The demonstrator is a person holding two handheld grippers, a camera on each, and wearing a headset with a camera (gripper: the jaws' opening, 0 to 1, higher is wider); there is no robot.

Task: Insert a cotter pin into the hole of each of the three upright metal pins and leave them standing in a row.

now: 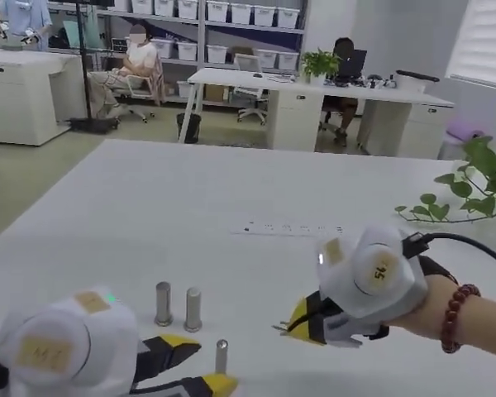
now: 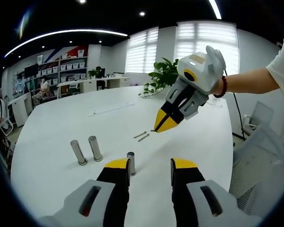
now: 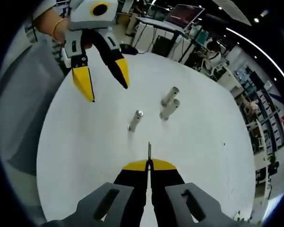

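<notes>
Right gripper (image 3: 149, 164) jaws clench what appears to be a cotter pin (image 3: 149, 150). Left gripper (image 2: 150, 166) jaws stand released beside the lone metal pin (image 2: 131, 162).

The right gripper (image 3: 149, 164) had its two yellow-tipped jaws pressed together on a thin cotter pin (image 3: 149, 150), whose end stuck out forward past the tips. Beyond it on the white table (image 3: 213, 142) stood a single metal pin (image 3: 135, 120), and further off to the right a pair of metal pins (image 3: 169, 103) just beside each other. The left gripper (image 3: 102, 78) hung above the table at upper left, jaws spread wide, on a wrist wearing a bracelet (image 3: 58, 28).
</notes>
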